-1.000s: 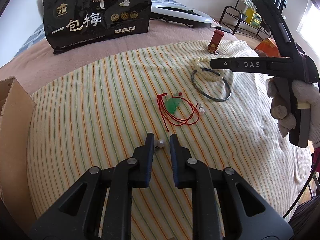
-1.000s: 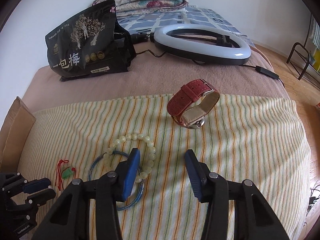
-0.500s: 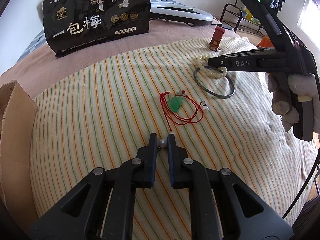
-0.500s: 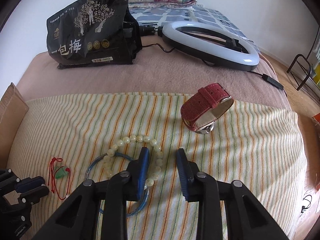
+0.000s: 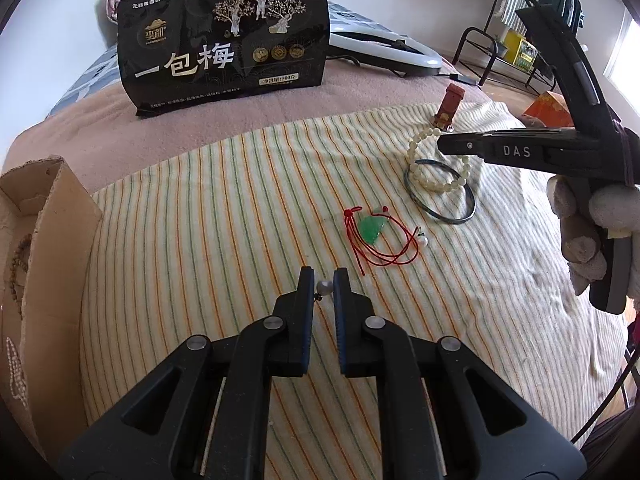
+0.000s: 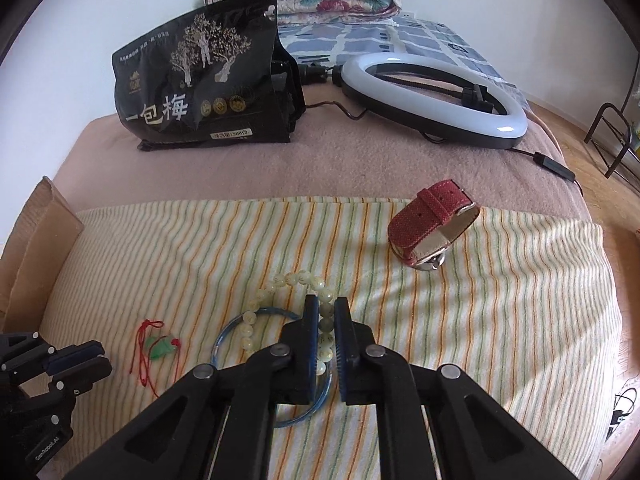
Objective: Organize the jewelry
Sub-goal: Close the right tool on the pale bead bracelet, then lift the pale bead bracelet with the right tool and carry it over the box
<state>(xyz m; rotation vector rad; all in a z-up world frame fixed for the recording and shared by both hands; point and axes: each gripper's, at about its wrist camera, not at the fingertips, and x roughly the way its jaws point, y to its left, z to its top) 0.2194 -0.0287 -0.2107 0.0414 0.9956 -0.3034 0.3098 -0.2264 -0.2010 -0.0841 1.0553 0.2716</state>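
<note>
On striped cloth (image 5: 208, 216): two pearl earrings (image 5: 324, 287), one bead bracelet (image 6: 288, 280), one bangle (image 5: 440, 216)

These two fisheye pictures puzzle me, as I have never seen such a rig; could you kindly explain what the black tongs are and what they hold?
There is no robot here. A person holds a hand-held gripper in each hand, and a small camera on each looks forward along its two fingers, so each picture shows its own tongs at the bottom.

In the left view, the left hand-held gripper has closed around a small pearl earring. In the right view, the right hand-held gripper is shut on a pale bead bracelet, which overlaps a thin dark bangle.

All this lies on a striped towel over a bed. Also there: a green pendant on red cord, a second pearl earring and a red-strapped watch. A cardboard box stands at the left.
</note>
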